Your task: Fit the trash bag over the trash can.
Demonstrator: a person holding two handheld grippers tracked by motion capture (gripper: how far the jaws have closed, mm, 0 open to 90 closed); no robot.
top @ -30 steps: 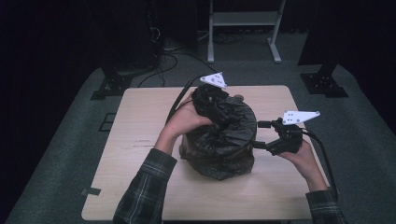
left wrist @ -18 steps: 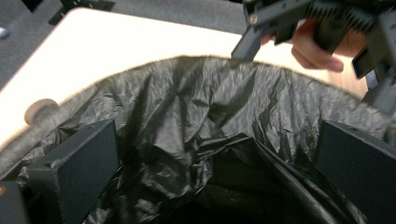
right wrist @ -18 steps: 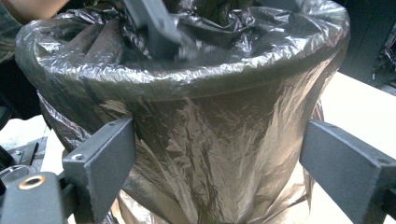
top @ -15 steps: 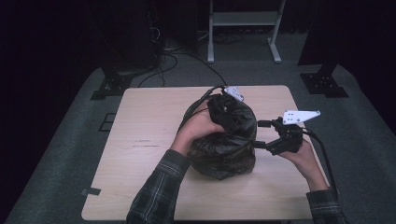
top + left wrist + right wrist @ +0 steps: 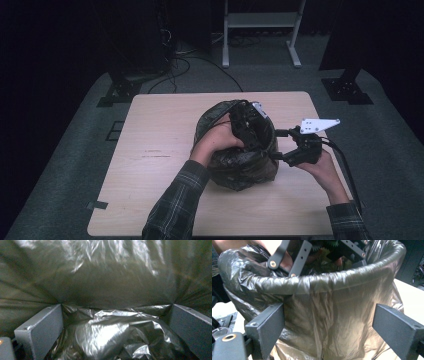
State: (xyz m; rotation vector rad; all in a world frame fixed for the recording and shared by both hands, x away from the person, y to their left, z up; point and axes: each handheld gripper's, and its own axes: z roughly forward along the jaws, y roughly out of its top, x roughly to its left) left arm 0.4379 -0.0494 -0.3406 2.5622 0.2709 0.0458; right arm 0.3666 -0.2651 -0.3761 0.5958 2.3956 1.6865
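A small bin lined with a black plastic bag point(image 5: 235, 167) stands in the middle of the wooden table point(image 5: 160, 130). My left gripper point(image 5: 248, 127) is pushed down into the bin's mouth. In the left gripper view the left gripper point(image 5: 115, 335) is open, its jaws wide apart against crinkled bag plastic point(image 5: 107, 277). My right gripper point(image 5: 278, 145) is open just to the right of the bin, one jaw toward each side of the wall. In the right gripper view the bag-covered rim point(image 5: 332, 280) sits ahead of the right gripper point(image 5: 337, 332), with the left gripper's frame point(image 5: 299, 255) above it.
Cables trail from both grippers, the right one running off the table's near right edge point(image 5: 350, 185). Beyond the far edge, on the grey floor, stand a white frame point(image 5: 260, 30), black stand bases point(image 5: 120, 92) and loose cables point(image 5: 190, 60).
The left hand has carried its gripper from the bin's far-left rim across and down into the bin. The right gripper has stayed at the bin's right side.
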